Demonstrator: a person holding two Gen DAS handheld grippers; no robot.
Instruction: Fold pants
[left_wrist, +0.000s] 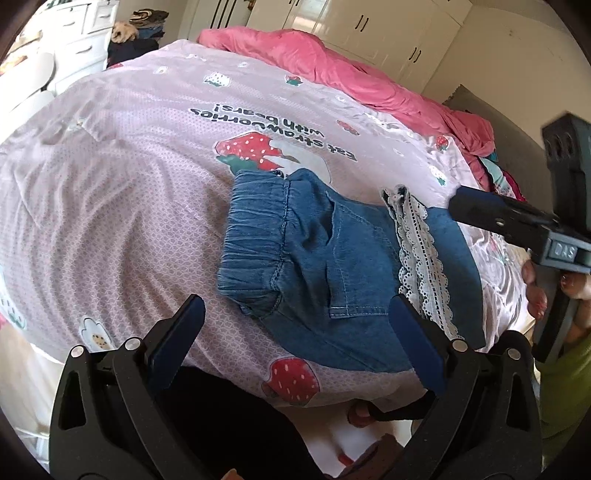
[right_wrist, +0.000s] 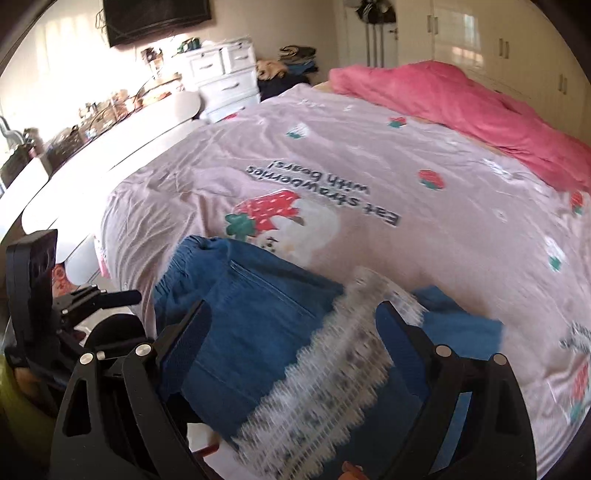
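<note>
Blue denim pants with a white lace trim lie folded in a small stack on the pink strawberry bedspread, near the bed's front edge. My left gripper is open and empty, its fingers just in front of the stack's near edge. The right gripper enters the left wrist view from the right, its fingertips at the lace end. In the right wrist view the pants and blurred lace lie between the open fingers of my right gripper.
A rumpled pink blanket lies along the bed's far side. White drawers and a clothes pile stand beyond the bed. A cluttered white desk runs along the left wall. White wardrobes line the far wall.
</note>
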